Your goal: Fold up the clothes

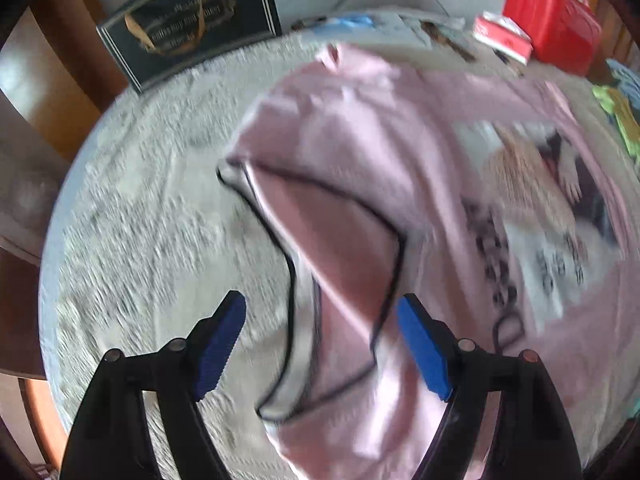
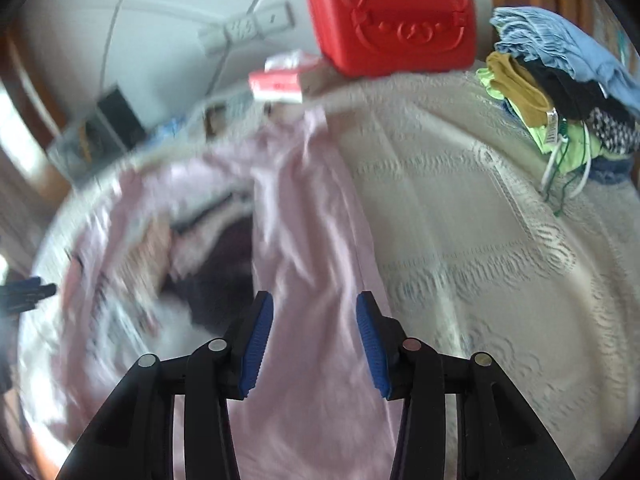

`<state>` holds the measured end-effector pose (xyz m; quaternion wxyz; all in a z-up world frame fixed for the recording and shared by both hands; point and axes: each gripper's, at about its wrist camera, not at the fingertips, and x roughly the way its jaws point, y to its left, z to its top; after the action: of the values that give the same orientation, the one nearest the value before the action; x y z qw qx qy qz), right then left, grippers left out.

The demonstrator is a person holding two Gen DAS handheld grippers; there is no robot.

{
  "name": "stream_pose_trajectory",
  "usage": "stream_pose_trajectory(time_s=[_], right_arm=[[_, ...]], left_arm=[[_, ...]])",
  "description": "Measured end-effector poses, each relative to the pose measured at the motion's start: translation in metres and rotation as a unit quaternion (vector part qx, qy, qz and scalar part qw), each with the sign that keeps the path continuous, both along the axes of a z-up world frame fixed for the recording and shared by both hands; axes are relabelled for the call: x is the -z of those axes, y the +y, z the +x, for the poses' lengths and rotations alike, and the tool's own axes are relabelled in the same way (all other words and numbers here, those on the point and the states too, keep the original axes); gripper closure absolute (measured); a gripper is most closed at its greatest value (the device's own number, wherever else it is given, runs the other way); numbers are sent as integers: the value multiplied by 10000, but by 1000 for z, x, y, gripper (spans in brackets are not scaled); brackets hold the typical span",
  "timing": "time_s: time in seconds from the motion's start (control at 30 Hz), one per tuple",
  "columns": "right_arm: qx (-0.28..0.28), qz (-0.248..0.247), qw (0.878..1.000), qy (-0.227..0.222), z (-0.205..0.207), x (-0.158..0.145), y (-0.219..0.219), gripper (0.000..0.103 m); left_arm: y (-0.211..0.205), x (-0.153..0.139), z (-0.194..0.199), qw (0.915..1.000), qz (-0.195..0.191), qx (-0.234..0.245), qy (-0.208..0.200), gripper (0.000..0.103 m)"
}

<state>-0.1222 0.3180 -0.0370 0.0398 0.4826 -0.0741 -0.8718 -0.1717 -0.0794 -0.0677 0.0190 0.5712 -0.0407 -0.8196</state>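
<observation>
Pink printed shirt [image 1: 360, 152] lies rumpled beneath both hand-held grippers [image 1: 320, 344] [image 2: 314, 344], jaws apart, gripping nothing.

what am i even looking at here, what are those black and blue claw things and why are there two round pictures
Each round picture comes from a fisheye camera mounted on a handheld gripper; a person holds one in each hand. The black arms with blue pads are each gripper's two fingers, seen from just behind.

The left gripper looks down on a pink shirt with a printed front, spread on a pale textured cloth covering the surface. The right gripper sees the same shirt from the other side.

Also there: a red case, a red and white box, a dark gift bag and a pile of clothes.

Both sets of fingers stand apart above the fabric; neither is pinching anything.
</observation>
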Motion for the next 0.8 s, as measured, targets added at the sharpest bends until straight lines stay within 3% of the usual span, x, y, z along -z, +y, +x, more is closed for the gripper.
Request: stream_pose_trajectory(time_s=[0.1,0.17,0.23,0.3,0.4,0.5,0.6,0.7,0.73,0.77,0.8], right_arm=[[-304,189,9983,-455,11,16,-6,66],[-340,686,9940,-780,25,30,-6,66],[-395,1073,9900,-825,44,36,1,71],[-280,973,9897,-1012,61,38,18,70],[-162,844,9893,-1180,85,41,39,69],[-135,813,9912,-1037,103,35,43,68],[-137,687,9940,-835,115,26,41,67],[-162,697,9938,-846,117,26,37,62],[-183,700,9934,-890,117,28,37,62],[-186,712,9926,-968,115,32,36,62],[-190,731,9917,-1041,114,36,36,62]], left_arm=[[-3,26,26,9990,-253,153,-335,25],[-10,37,44,9983,-337,214,-426,22],[-18,42,60,9973,-443,189,-561,21],[-24,44,74,9973,-497,237,-483,21],[-38,31,85,9999,-138,59,-56,21],[-57,23,80,9984,312,-360,306,21],[-68,27,67,9968,630,-455,206,21],[-47,27,72,9968,682,-421,-76,21],[-35,18,82,9986,456,-236,154,24],[-30,17,84,9985,471,-114,241,31],[-29,15,85,9983,501,-98,289,47]])
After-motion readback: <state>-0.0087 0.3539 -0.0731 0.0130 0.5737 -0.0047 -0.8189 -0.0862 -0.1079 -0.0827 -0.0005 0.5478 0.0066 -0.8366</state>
